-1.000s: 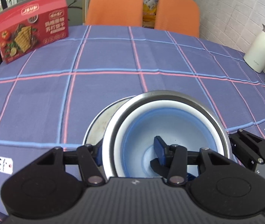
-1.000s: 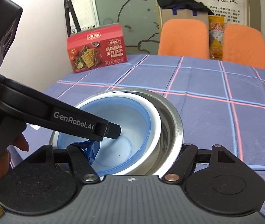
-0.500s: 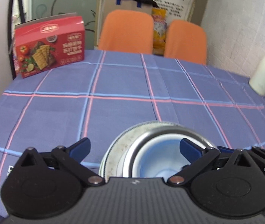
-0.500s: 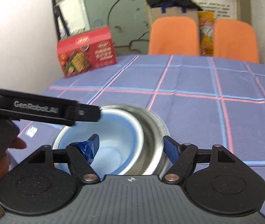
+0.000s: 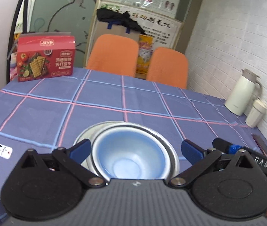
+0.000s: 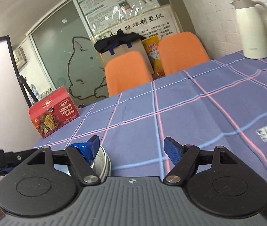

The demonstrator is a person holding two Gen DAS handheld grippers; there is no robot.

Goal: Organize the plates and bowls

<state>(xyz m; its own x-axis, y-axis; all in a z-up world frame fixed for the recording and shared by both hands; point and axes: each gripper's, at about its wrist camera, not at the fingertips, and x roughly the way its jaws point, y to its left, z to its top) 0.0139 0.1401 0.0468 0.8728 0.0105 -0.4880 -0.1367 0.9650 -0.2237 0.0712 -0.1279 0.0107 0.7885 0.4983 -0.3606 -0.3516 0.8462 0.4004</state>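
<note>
A blue bowl [image 5: 129, 156] sits nested in a steel bowl [image 5: 152, 131], which rests on a metal plate [image 5: 82, 134] on the checked tablecloth. In the left wrist view my left gripper [image 5: 135, 148] is open, its blue pads wide on either side of the stack and clear of it. The right gripper [image 5: 227, 148] shows as a black finger just right of the stack. In the right wrist view my right gripper [image 6: 132, 146] is open over bare cloth, with the stack's rim [image 6: 104, 160] low beside its left finger.
A red cracker box [image 5: 45, 58] stands at the far left corner. A white thermos jug [image 5: 242, 94] and a cup [image 5: 255, 114] stand by the right wall. Two orange chairs [image 5: 112, 54] are behind the table. A small card [image 5: 3, 149] lies near the left edge.
Both grippers have opened, let go of the nested bowls and drawn back and up. The right gripper has also swung to the right, so the stack now lies at its lower left.
</note>
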